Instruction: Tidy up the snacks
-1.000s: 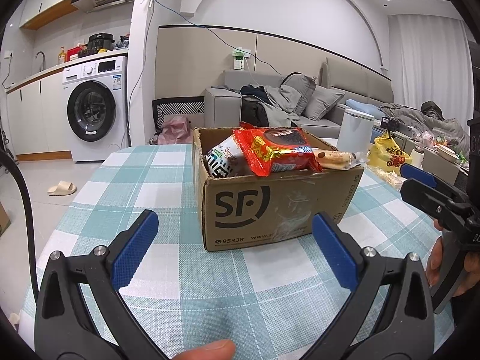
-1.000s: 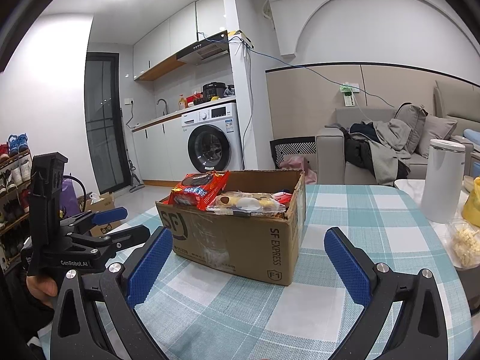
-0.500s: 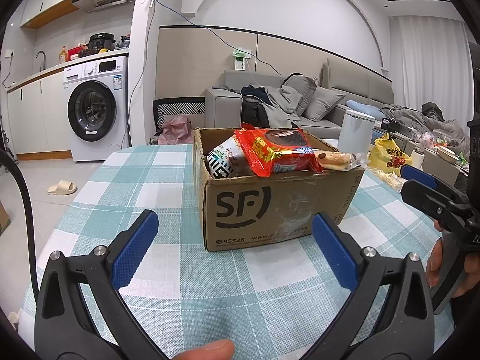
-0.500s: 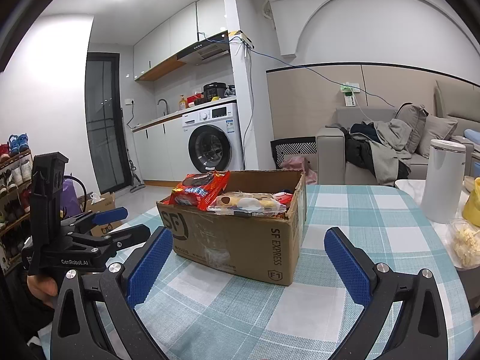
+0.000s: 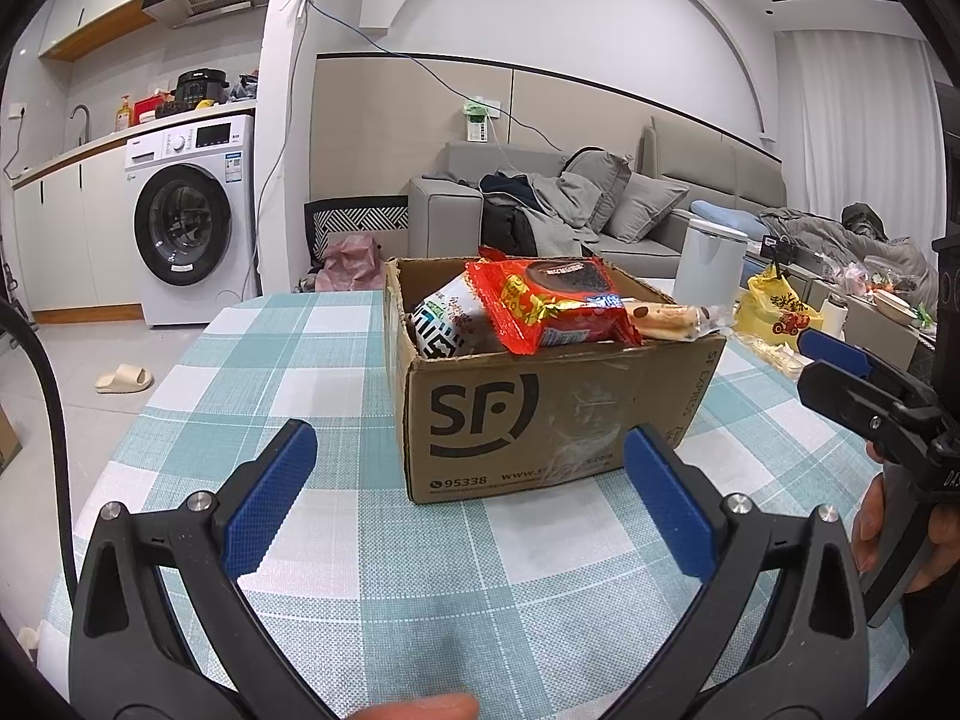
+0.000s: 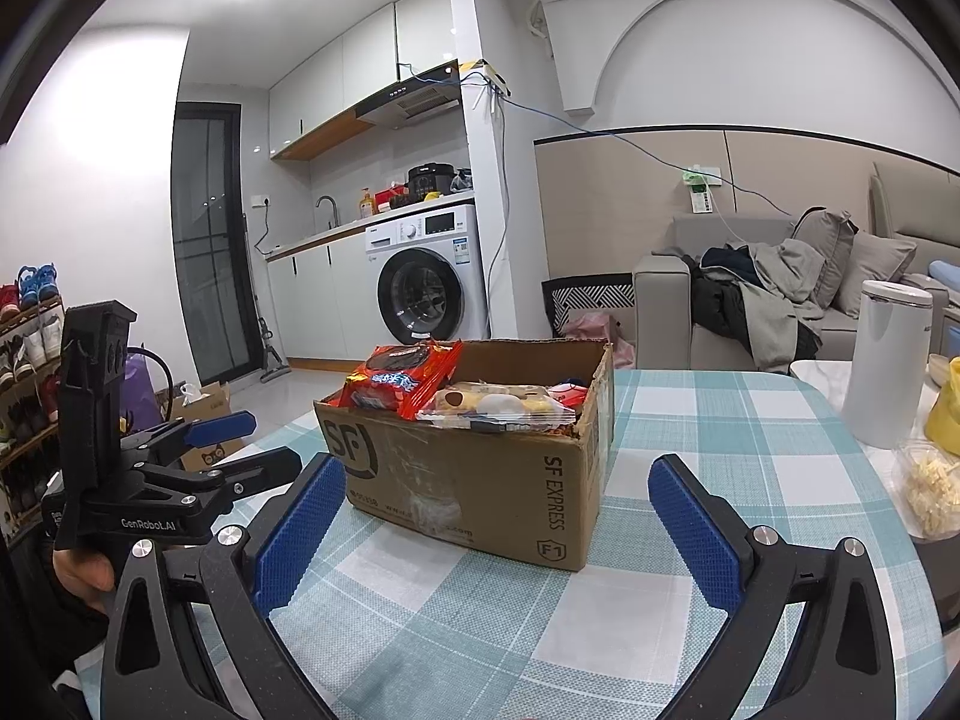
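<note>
A brown SF cardboard box [image 5: 558,408] [image 6: 480,480] stands on the checked table, filled with snacks. On top lies a red cookie packet [image 5: 549,303] [image 6: 399,381], beside it a clear pack of rolls [image 5: 672,318] [image 6: 498,405] and a black-and-white bag [image 5: 444,324]. My left gripper [image 5: 468,486] is open and empty, a short way in front of the box. My right gripper [image 6: 498,513] is open too, nothing between its fingers, facing the box's corner. Each gripper shows in the other's view, left gripper [image 6: 240,444] and right gripper [image 5: 840,372].
A white canister [image 6: 888,360] and a yellow bag [image 5: 774,309] stand at the table's right side, with a clear bag of pale snacks [image 6: 930,492] near them. A washing machine [image 5: 186,222] and grey sofa [image 5: 600,204] lie beyond the teal checked tablecloth [image 5: 420,570].
</note>
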The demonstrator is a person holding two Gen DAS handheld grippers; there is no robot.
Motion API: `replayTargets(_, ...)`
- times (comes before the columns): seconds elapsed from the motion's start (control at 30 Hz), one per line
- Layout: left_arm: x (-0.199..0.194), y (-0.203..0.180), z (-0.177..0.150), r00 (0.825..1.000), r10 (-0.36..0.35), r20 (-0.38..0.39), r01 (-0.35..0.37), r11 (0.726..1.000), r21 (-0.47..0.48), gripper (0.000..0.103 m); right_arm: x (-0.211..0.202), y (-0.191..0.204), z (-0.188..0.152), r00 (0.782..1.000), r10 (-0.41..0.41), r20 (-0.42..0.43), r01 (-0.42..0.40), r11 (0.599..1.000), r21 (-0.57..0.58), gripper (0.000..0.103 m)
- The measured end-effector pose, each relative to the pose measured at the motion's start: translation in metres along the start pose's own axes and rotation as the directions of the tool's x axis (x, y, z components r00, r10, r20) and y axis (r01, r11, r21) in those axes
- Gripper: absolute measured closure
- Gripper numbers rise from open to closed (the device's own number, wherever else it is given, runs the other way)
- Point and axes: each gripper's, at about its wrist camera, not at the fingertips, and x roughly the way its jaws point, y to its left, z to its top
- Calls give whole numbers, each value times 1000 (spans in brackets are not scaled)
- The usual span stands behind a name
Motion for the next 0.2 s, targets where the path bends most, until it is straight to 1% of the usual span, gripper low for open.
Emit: replayTargets(0.2, 1, 0, 1, 1000, 4, 1, -4, 1000, -3, 1, 0, 0, 0, 1000, 0, 0, 0, 1000, 0, 0)
